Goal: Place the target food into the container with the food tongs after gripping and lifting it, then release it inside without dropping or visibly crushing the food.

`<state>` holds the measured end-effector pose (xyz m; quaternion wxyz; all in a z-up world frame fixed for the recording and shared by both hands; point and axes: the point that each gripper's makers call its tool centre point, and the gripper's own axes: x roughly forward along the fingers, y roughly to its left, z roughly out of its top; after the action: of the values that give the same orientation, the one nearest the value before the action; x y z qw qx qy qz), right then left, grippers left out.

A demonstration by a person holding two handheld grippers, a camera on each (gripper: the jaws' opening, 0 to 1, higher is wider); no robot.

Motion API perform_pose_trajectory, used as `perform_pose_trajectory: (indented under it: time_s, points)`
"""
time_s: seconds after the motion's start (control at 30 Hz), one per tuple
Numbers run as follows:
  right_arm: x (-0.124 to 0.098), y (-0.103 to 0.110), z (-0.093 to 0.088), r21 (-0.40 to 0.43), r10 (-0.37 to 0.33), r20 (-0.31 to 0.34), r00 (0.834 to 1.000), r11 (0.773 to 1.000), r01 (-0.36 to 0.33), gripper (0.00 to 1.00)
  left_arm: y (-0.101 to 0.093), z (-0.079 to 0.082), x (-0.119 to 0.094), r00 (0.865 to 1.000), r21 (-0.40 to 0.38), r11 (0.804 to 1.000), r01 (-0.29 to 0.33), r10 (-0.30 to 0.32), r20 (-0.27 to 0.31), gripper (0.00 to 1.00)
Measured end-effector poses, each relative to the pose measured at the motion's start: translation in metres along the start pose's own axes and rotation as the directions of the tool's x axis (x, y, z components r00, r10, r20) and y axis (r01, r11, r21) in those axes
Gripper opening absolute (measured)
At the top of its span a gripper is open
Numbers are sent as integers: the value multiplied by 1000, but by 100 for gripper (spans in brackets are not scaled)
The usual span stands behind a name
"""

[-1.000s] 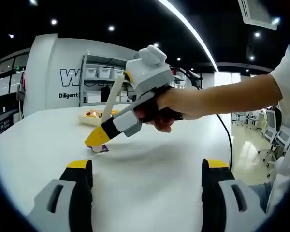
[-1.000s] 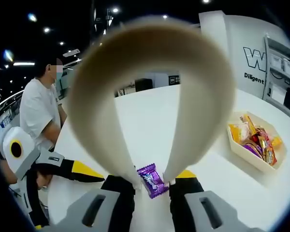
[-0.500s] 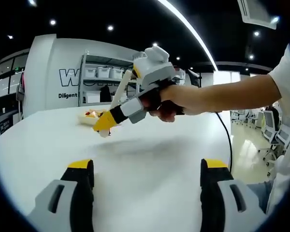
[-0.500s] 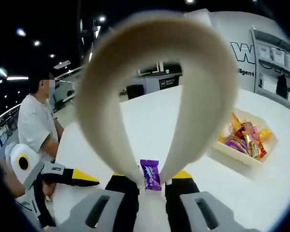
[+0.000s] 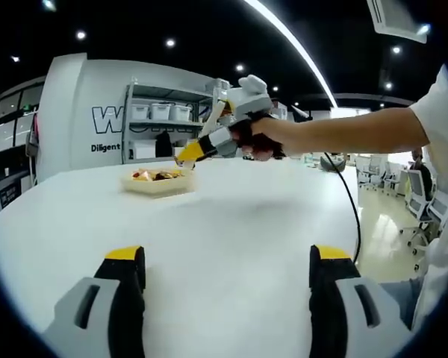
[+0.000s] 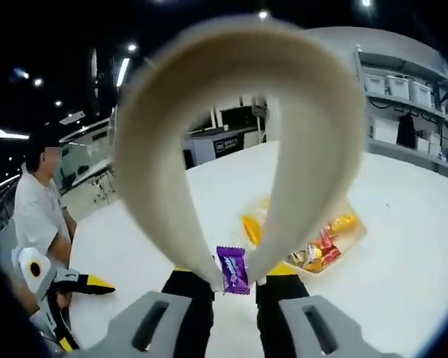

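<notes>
A purple wrapped candy (image 6: 233, 270) is pinched between the tips of cream food tongs (image 6: 239, 134), and my right gripper (image 6: 234, 285) is shut on those tongs. The candy hangs in the air above the near edge of a cream tray (image 6: 349, 240) that holds several bright wrapped sweets. In the left gripper view the same tray (image 5: 157, 183) sits far off on the white table, with the right gripper (image 5: 188, 154) held by a hand just above it. My left gripper (image 5: 228, 257) is open and empty, low over the table.
The white table (image 5: 231, 224) spreads wide between the left gripper and the tray. A person in a white shirt (image 6: 37, 216) stands at the table's far side. Shelves with boxes (image 5: 160, 112) stand behind the tray.
The right gripper lifted the candy off the table and carried it away from the left gripper, over to the tray. The left gripper stayed still.
</notes>
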<state>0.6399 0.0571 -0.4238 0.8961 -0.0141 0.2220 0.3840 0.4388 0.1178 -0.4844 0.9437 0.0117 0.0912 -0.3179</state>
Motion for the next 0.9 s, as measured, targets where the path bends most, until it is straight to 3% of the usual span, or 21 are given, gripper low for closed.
perform_pose_trajectory:
  time_s: [0.27, 0.9]
  points:
    - [15, -37, 2, 41, -62, 1, 998, 997, 62, 14, 2, 1, 0, 1000, -3, 1000, -8, 8, 7, 89]
    - [43, -74, -8, 81, -109, -31, 994, 991, 111, 14, 4, 3, 0, 1000, -1, 1000, -17, 17, 16, 88]
